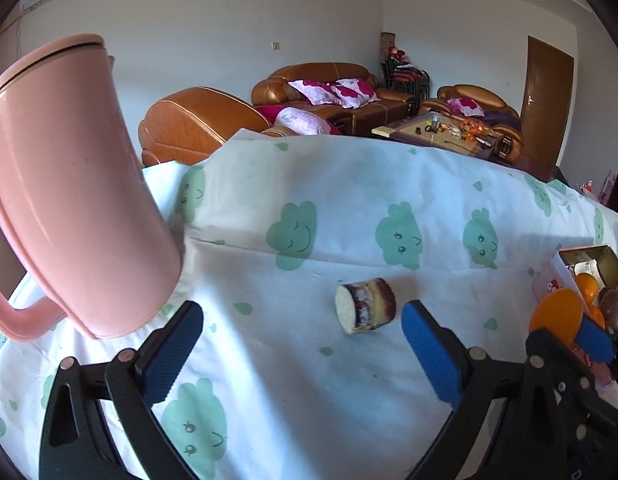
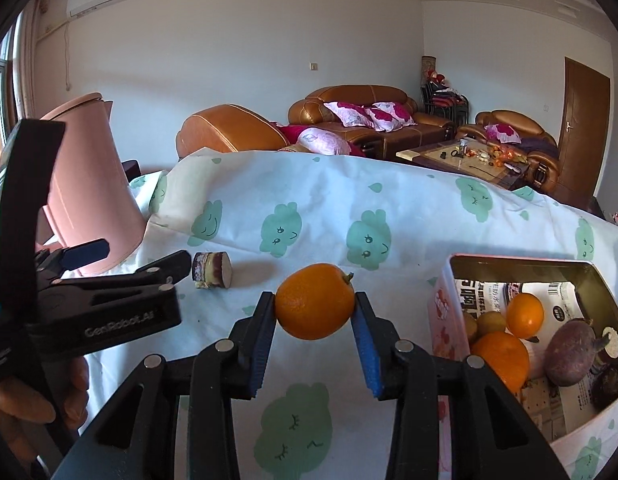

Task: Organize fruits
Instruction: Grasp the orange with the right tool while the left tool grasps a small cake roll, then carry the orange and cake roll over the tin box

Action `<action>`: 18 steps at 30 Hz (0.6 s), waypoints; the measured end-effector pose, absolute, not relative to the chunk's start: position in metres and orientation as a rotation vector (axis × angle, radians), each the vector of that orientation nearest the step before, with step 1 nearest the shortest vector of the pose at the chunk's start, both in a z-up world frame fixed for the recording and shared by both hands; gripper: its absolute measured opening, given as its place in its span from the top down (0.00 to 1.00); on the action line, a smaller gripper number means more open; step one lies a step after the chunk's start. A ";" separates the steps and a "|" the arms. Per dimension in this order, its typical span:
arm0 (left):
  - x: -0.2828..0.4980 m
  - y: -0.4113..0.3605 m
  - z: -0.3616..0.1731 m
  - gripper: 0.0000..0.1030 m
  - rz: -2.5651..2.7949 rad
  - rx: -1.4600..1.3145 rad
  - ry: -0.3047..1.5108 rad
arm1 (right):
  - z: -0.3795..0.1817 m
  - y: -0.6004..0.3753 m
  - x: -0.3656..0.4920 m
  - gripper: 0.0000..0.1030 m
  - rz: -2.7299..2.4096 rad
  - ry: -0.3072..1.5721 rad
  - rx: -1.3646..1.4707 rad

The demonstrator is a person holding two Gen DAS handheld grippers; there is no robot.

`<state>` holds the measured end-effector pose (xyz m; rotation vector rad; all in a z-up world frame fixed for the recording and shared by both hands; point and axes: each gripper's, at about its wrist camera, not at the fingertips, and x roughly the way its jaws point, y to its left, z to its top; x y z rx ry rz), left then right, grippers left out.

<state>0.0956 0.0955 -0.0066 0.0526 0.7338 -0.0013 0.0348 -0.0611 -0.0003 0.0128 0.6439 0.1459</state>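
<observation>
My right gripper (image 2: 313, 310) is shut on an orange (image 2: 315, 296), held just above the tablecloth left of the open tin box (image 2: 509, 261). The box holds two more oranges (image 2: 525, 314) and a purple fruit (image 2: 571, 350). A short piece of sugarcane (image 1: 365, 306), purple-skinned with a cream cut end, lies on its side on the cloth. My left gripper (image 1: 301, 318) stands open just in front of it, with nothing between the pads. The held orange (image 1: 557, 316) also shows at the right edge of the left wrist view.
A tall pink jug (image 1: 69, 200) with a handle stands at the left, close to my left gripper's left finger. The table wears a white cloth (image 1: 349, 208) with green cloud faces. Brown sofas and a coffee table stand in the room behind.
</observation>
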 end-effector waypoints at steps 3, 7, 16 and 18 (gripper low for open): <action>0.105 0.080 -0.007 0.11 -0.015 0.077 0.759 | 0.001 -0.065 0.019 0.61 0.152 0.625 0.001; 0.119 0.064 -0.018 0.22 -0.011 0.076 0.823 | 0.003 -0.070 0.010 0.61 0.156 0.615 0.009; 0.135 0.051 -0.034 0.48 -0.034 0.072 0.902 | -0.001 -0.077 0.012 0.61 0.173 0.642 0.049; 0.135 0.054 -0.034 0.54 -0.039 0.053 0.905 | -0.001 -0.078 0.012 0.61 0.172 0.646 0.050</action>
